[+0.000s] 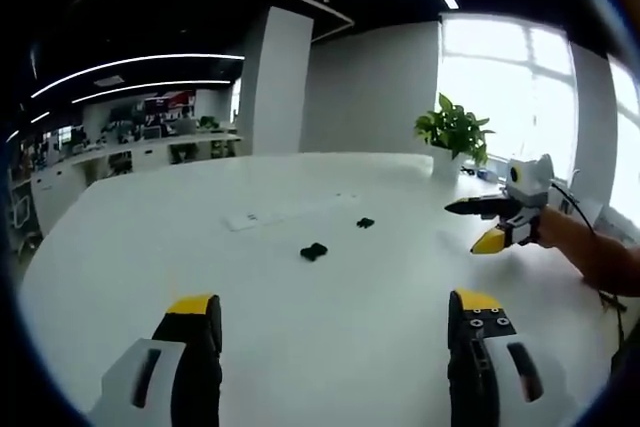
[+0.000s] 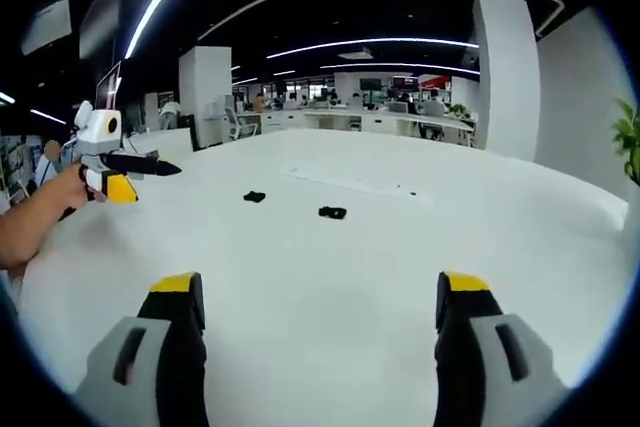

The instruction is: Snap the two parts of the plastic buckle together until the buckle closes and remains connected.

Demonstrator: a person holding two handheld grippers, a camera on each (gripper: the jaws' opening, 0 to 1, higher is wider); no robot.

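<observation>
Left gripper view looks over a wide white bench (image 1: 300, 347) in an open office with curved ceiling light strips, a white pillar and bright windows. A potted plant (image 1: 455, 132) stands far ahead and to the right of the left hand-held gripper (image 1: 335, 322), whose jaws stand wide apart with nothing between them. Ahead of it, between its jaws' lines, a flat white strip (image 1: 255, 217) lies on the bench; any writing on it is too small to read. Nearer lie the two black buckle parts (image 1: 314, 251), well apart from each other. In the right gripper view the right hand-held gripper (image 2: 320, 312) is likewise spread and empty, the buckle parts ahead of it.
</observation>
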